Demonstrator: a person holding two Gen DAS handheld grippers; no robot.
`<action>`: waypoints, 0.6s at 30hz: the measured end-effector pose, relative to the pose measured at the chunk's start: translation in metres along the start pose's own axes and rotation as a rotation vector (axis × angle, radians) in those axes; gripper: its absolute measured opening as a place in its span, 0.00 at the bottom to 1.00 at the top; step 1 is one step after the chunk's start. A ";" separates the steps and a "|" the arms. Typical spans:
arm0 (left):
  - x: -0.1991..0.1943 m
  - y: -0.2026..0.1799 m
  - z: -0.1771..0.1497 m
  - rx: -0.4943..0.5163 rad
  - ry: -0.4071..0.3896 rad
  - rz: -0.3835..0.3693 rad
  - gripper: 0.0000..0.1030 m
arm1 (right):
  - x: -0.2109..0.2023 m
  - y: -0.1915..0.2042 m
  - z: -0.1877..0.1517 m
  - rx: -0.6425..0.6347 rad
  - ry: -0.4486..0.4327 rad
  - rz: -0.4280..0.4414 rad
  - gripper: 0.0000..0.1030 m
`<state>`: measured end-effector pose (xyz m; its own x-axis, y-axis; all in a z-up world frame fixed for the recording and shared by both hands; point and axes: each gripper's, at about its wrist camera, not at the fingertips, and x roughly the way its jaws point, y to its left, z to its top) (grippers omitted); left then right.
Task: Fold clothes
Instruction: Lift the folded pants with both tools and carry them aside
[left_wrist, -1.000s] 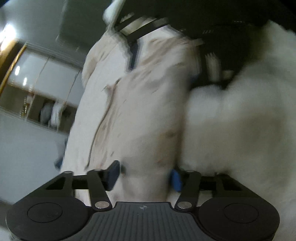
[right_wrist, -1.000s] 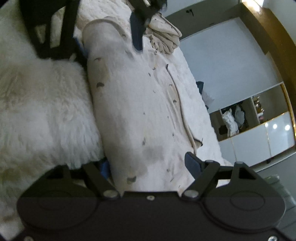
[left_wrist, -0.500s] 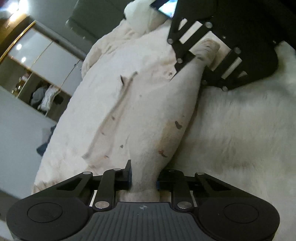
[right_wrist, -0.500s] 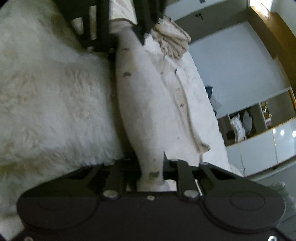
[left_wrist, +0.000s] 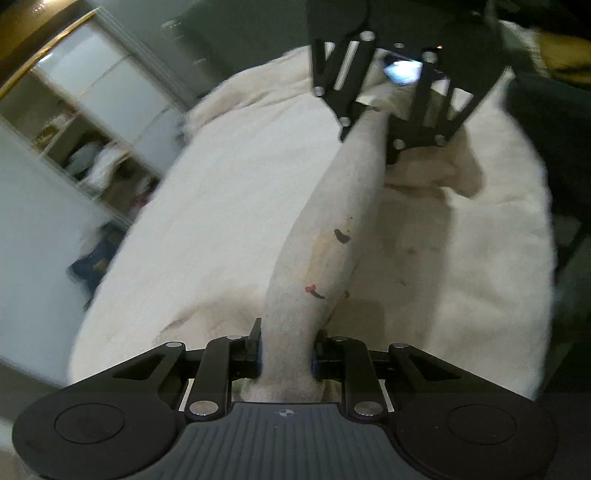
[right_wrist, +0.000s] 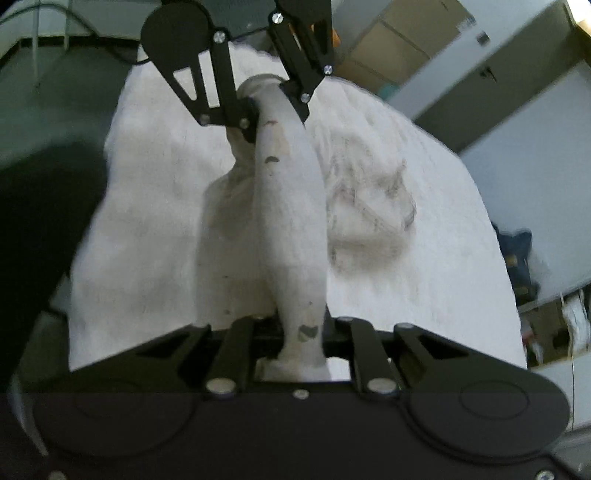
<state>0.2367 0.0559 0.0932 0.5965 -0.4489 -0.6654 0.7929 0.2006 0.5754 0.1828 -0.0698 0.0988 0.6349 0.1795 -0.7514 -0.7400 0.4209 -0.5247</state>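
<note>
Pale garment w/ small dark & red marks, bunched into a taut band above the white fluffy bed cover. Left tongs clamped on one end, right tongs on the other (rest hangs below). Open wardrobe behind.

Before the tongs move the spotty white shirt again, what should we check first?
1. Left tongs pinching one end of the white speckled cloth garment: ok.
2. Right tongs pinching the other end: ok.
3. Garment stretched between both tongs, not slack: ok.
4. Garment fully lifted off the fluffy white blanket: not ok, part of it hangs down onto the blanket under the right tongs.
5. Crumpled pale cloth on the blanket away from where the garment goes next: cannot tell.
6. Each grip on a matching corner or hem: cannot tell, the fabric is bunched in the jaws.
</note>
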 end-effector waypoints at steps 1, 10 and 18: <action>-0.005 0.014 -0.011 -0.004 0.016 0.047 0.18 | 0.005 -0.002 0.016 -0.009 -0.010 -0.020 0.11; -0.010 0.010 -0.183 0.166 0.165 0.395 0.26 | 0.120 0.118 0.158 -0.097 -0.162 -0.340 0.15; 0.060 -0.096 -0.322 -0.140 0.335 0.370 0.56 | 0.246 0.272 0.144 -0.283 0.011 -0.168 0.38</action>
<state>0.2367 0.2907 -0.1549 0.8293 -0.0265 -0.5581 0.5164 0.4179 0.7474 0.1692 0.2171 -0.1712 0.7519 0.1178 -0.6486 -0.6585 0.1797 -0.7308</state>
